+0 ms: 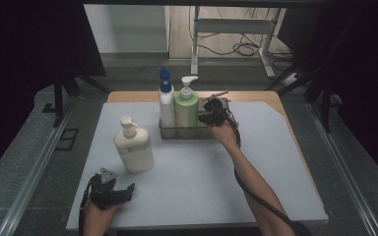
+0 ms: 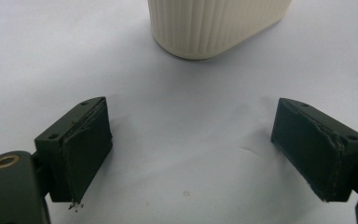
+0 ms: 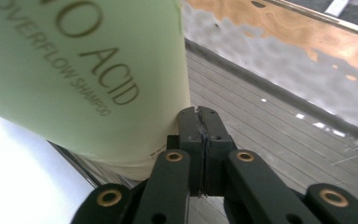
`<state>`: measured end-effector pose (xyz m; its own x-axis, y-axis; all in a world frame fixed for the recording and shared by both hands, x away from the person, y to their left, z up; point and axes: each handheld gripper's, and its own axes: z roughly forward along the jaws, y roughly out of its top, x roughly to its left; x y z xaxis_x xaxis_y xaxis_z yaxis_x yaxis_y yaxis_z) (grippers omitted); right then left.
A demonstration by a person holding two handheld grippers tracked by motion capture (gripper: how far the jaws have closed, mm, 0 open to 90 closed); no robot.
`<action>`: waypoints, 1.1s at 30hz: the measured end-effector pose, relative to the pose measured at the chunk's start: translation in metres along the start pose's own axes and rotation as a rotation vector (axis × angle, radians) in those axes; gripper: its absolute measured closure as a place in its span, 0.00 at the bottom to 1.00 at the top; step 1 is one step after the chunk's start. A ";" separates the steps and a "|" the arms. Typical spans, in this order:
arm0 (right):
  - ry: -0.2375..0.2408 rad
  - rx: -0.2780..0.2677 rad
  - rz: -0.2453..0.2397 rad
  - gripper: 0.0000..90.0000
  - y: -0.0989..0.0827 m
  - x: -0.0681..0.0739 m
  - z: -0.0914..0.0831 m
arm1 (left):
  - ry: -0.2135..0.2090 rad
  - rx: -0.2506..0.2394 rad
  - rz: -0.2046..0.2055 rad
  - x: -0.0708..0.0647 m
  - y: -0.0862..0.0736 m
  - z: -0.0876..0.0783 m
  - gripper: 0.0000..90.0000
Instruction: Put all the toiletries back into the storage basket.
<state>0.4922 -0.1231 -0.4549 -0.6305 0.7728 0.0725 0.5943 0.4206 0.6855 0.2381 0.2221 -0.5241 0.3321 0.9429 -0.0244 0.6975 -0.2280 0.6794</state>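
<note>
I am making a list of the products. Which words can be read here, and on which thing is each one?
"ACID": green shampoo bottle
"OVERFLOW SHAMPOO": same bottle, below it
"VO": same bottle, cut off at the top edge
Small print near its base: too small to read
Cream pump bottle: label too blurred to read

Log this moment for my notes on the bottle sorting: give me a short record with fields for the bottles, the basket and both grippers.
surface: white mat on a table
basket: clear-walled basket at the far middle of the mat
in basket: white bottle with blue cap, green shampoo bottle, both upright
outside basket: cream pump bottle, upright, front left
left gripper: jaws open, nothing between them, near the cream pump bottle
right gripper: jaws shut, empty, inside the basket beside the green shampoo bottle
</note>
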 end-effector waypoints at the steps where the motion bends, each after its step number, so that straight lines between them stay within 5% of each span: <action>1: -0.002 0.003 0.000 0.99 0.000 0.000 0.000 | 0.000 0.000 0.000 0.000 0.000 0.000 0.13; 13: 0.000 0.017 -0.006 0.98 0.000 0.002 -0.003 | 0.000 0.000 0.000 0.000 0.000 0.000 0.13; 33: -0.018 -0.014 -0.059 0.66 -0.004 -0.004 -0.016 | 0.002 -0.001 0.003 0.000 0.000 0.000 0.13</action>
<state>0.4841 -0.1357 -0.4462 -0.6552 0.7552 0.0187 0.5493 0.4592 0.6982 0.2378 0.2218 -0.5241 0.3328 0.9428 -0.0204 0.6958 -0.2309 0.6801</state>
